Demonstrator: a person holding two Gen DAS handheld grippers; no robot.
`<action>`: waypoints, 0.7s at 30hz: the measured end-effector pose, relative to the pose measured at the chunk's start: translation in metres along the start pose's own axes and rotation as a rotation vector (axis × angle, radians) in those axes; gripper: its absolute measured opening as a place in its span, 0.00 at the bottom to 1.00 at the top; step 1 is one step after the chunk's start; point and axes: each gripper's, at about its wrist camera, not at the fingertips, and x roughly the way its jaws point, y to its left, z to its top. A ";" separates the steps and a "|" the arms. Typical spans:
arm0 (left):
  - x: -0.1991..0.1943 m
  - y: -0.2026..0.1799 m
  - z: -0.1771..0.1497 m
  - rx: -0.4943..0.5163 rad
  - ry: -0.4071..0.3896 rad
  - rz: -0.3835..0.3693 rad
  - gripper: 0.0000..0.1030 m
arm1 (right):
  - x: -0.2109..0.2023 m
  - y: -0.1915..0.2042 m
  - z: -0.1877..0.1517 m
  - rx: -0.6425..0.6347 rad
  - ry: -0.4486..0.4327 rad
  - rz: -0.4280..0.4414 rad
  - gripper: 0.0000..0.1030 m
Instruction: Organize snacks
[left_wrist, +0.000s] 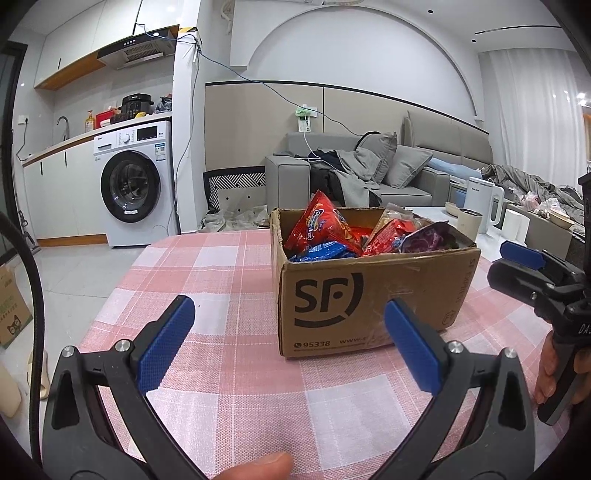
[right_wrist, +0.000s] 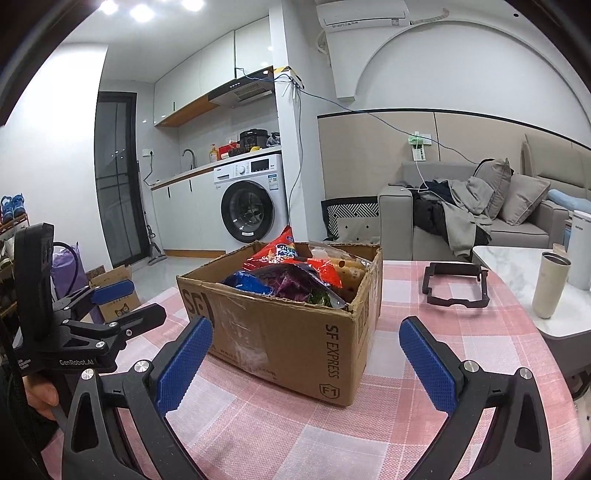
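Nearest, the left gripper (left_wrist: 290, 341) hangs low over the checked desk (left_wrist: 229, 406) with its blue pads spread wide and nothing between them. The right gripper (right_wrist: 306, 363) is spread just as wide and also empty. Each faces the box (left_wrist: 369, 295) from its own side, near it but not touching.

The box stands on the desk just beyond the pads, its top open and snack bags heaped above the rim. Its cardboard looks creased and its edges torn, so the walls would likely buckle if squeezed. It is better left standing.

Inside, a red bag (left_wrist: 319, 227) sticks up highest at the left. A blue pack (left_wrist: 321, 253) lies under it, and a purple bag (left_wrist: 428, 236) lies toward the right. These look light, puffy and slick, and the contents probably crush easily. I would pinch the crimped top seam of the red bag, where the film is flat and doubled, and lift straight up.

Farther right on the desk lies a black frame (right_wrist: 456, 286), well apart from the box, with a cup (right_wrist: 550, 286) beyond it.
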 end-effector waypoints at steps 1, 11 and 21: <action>0.000 0.000 0.000 0.001 -0.001 0.000 0.99 | 0.000 0.000 0.000 0.001 -0.001 0.000 1.00; 0.000 -0.004 -0.002 0.003 -0.005 -0.004 0.99 | 0.000 0.000 -0.001 0.003 -0.002 0.001 1.00; 0.000 -0.003 -0.002 0.002 -0.006 -0.005 0.99 | 0.000 0.000 -0.001 0.002 -0.003 0.002 1.00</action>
